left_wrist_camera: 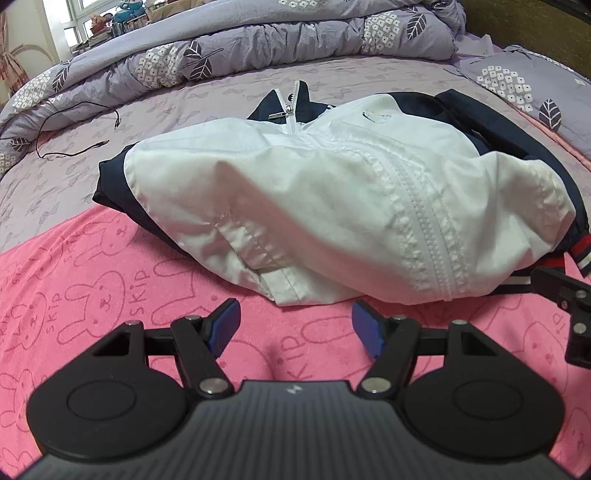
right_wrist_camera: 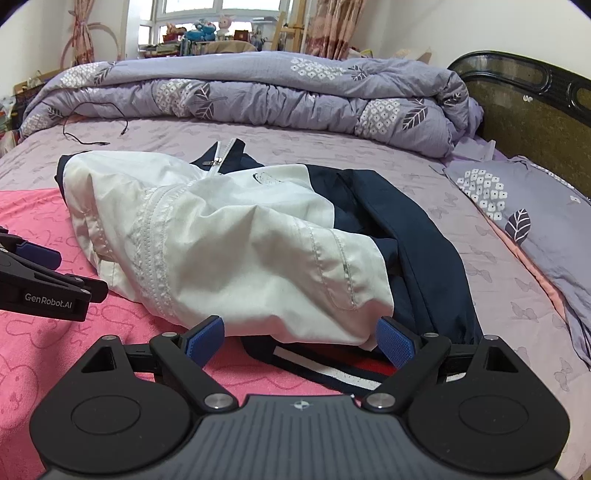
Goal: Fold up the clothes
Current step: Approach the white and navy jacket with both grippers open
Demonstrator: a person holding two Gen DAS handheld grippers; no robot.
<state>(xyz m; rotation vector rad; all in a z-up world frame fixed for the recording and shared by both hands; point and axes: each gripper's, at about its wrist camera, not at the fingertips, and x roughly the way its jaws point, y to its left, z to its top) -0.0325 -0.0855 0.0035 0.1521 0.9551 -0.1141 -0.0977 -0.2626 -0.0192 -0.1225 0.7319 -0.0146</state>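
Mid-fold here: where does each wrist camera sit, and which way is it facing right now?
Left wrist: on the left gripper, angled down across the pink blanket at the white and navy jacket; its fingers stand open, the right gripper at the edge.
Right wrist: on the right gripper, facing the jacket's striped hem; fingers open, left gripper alongside.
Shared: jacket, blanket, purple duvet.

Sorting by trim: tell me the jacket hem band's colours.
Navy, white and red stripes on the hem band, clearest in the right wrist view.

Home bedroom: bed [right_wrist_camera: 498, 280], rolled quilt [right_wrist_camera: 258, 92], curtained window [right_wrist_camera: 207, 22].
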